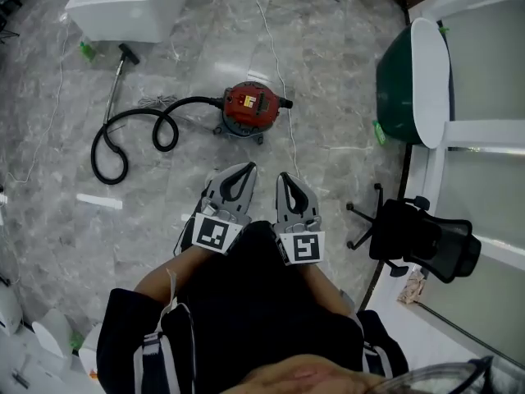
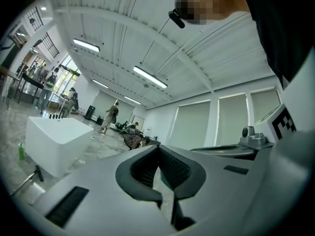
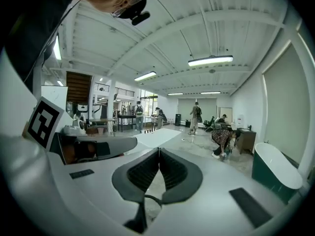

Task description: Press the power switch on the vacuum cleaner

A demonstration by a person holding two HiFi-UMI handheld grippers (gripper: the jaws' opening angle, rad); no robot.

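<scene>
A red vacuum cleaner point(image 1: 249, 110) sits on the grey floor ahead of me, its black hose point(image 1: 135, 134) looping off to the left. Its top panel faces up; the switch is too small to make out. Both grippers are held close to my body, well short of the vacuum. My left gripper point(image 1: 246, 171) is shut and empty, tips touching. Beside it, the right gripper point(image 1: 282, 179) is also shut with nothing in it. In the left gripper view the left gripper point(image 2: 158, 147) points level across the room, and the right gripper point(image 3: 159, 150) does the same; neither view shows the vacuum.
A white bathtub point(image 1: 123, 5) stands at the far left, a dark green one point(image 1: 410, 84) at the right. A black office chair point(image 1: 414, 236) sits right of my hands. A thin white cable point(image 1: 275, 64) trails across the floor past the vacuum. People stand far across the room.
</scene>
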